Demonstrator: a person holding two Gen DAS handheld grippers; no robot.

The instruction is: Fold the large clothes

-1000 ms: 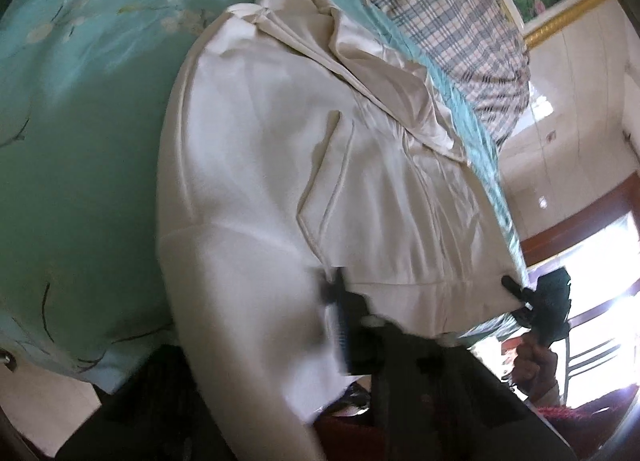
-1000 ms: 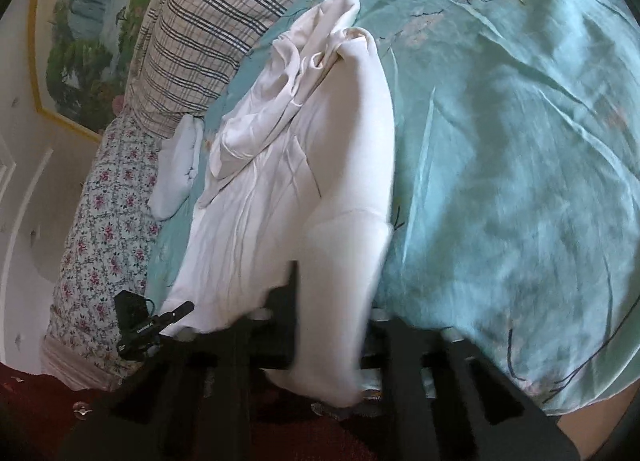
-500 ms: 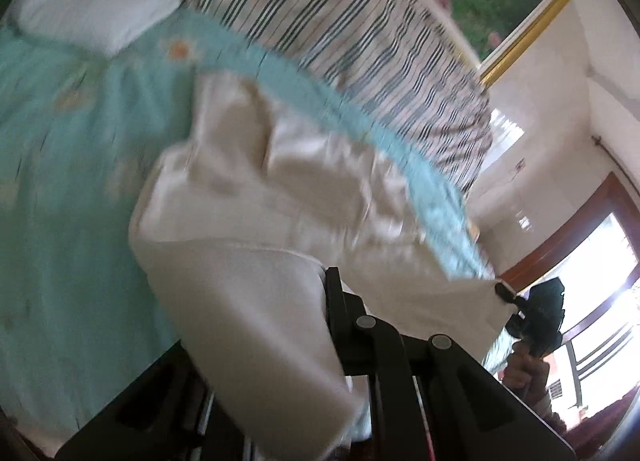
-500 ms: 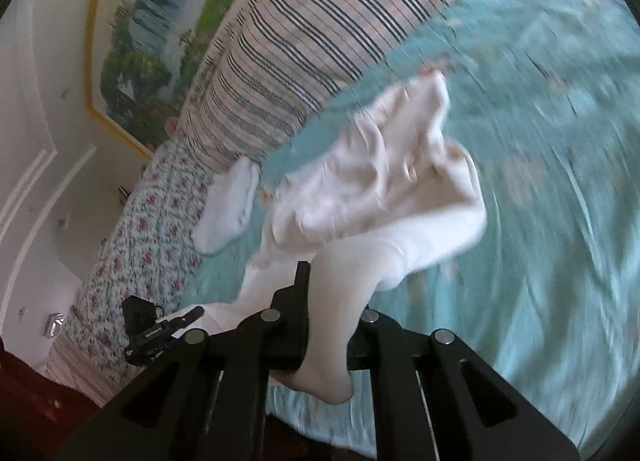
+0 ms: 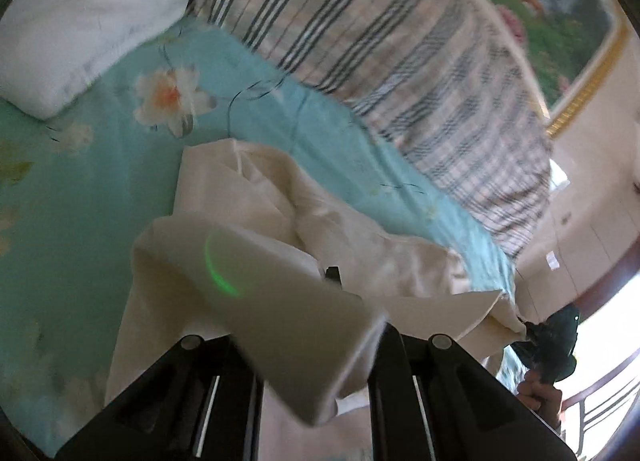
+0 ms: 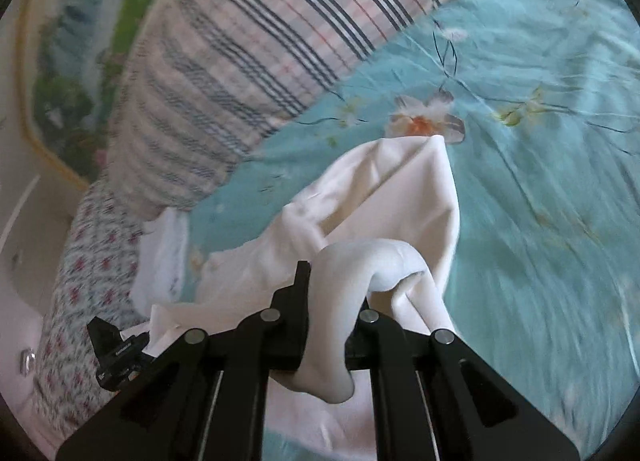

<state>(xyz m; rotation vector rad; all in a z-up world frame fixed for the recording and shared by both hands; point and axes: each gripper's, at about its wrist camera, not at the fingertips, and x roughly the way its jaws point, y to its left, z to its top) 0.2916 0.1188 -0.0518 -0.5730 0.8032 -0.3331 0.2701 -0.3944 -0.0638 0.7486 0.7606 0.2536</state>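
Beyond both grippers (image 5: 320,325) (image 6: 332,325) pinching the white garment (image 6: 400,189), a white pillow (image 5: 80,33), left view only.

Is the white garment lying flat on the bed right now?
No. The white garment is lifted at one end, clamped in both hand-held grippers, and its far part bunches on the bed.

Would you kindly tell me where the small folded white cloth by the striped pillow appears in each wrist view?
Left wrist view: the folded white cloth fills the upper left corner, lying on the teal floral sheet.
Right wrist view: it sits at lower left, partly behind the white garment.
Shared landmark: the striped pillow, right beside the cloth in both views.
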